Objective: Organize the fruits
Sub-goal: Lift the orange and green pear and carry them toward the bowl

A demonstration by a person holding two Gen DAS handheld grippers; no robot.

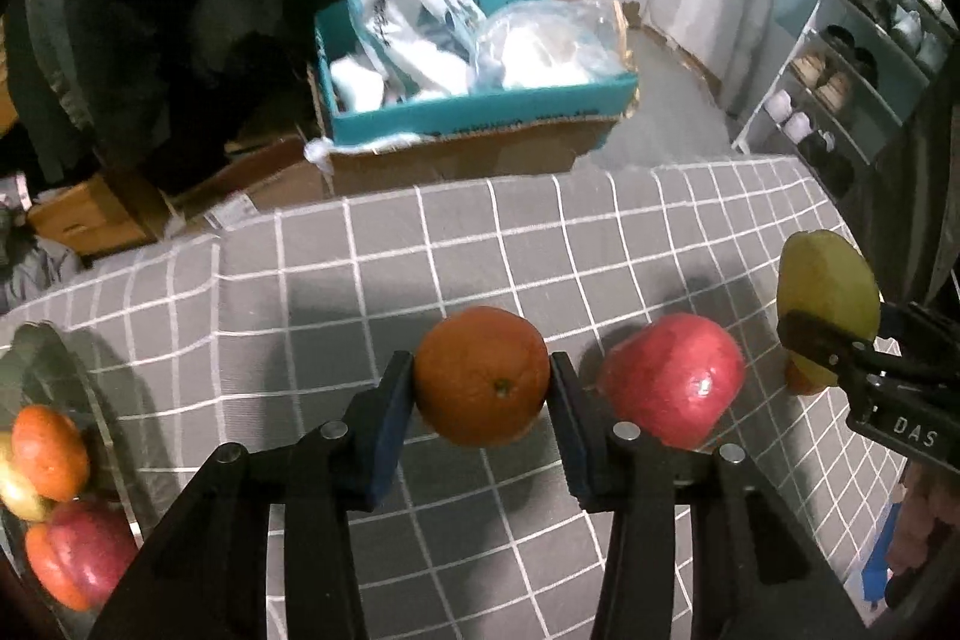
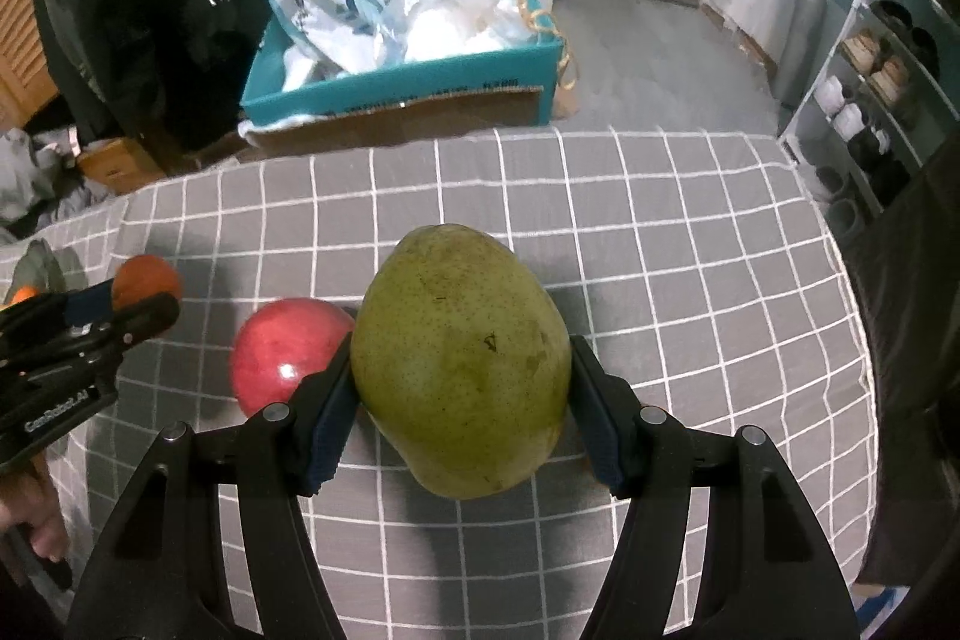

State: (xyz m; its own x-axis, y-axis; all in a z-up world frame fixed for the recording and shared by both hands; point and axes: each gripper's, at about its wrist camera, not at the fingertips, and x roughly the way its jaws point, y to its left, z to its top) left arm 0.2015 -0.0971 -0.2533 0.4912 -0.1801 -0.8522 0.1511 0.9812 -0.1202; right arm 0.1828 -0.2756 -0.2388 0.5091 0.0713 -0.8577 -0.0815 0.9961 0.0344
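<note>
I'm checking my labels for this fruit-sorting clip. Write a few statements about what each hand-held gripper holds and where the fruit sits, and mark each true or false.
1. The left hand-held gripper is shut on the orange. True.
2. The right hand-held gripper holds the red apple. False: it is shut on the green pear.
3. The red apple lies on the checked cloth. True.
4. The bowl at the left is empty. False: it already holds fruit.
</note>
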